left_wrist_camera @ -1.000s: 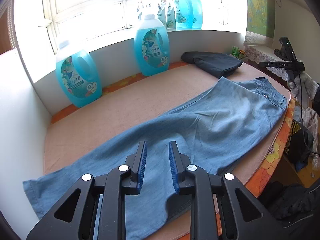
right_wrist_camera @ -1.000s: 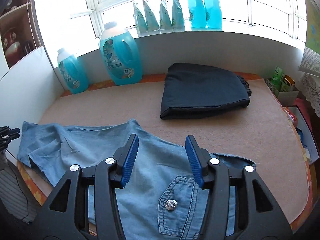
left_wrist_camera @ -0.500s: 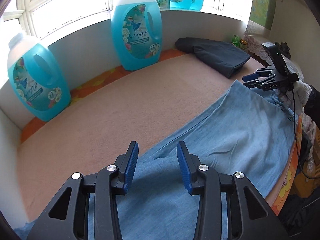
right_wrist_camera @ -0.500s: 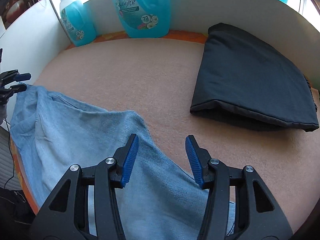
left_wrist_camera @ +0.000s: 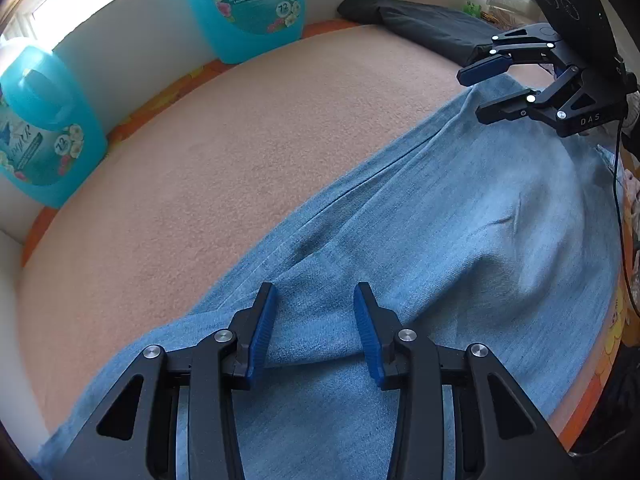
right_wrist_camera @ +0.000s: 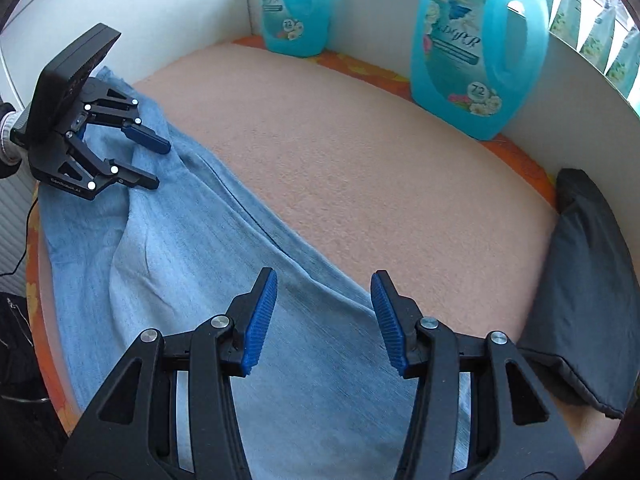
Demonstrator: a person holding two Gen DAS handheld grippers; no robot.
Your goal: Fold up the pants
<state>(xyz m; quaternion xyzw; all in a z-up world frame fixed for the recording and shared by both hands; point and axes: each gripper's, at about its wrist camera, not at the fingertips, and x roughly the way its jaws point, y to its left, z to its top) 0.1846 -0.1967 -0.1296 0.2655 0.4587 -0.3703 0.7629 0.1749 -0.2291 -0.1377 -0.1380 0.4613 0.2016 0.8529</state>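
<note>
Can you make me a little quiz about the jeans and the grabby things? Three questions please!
1. True or false: the left gripper is squeezing the blue jeans tight.
2. Which thing lies folded at the far end of the tan mat? A) a red towel B) a dark garment C) a white sock
3. Fill in: two big turquoise ______ stand along the white wall.

Key
1. False. Its jaws stand apart over the denim and no pad presses the cloth. The right gripper is open over the jeans too.
2. B
3. bottles
</note>
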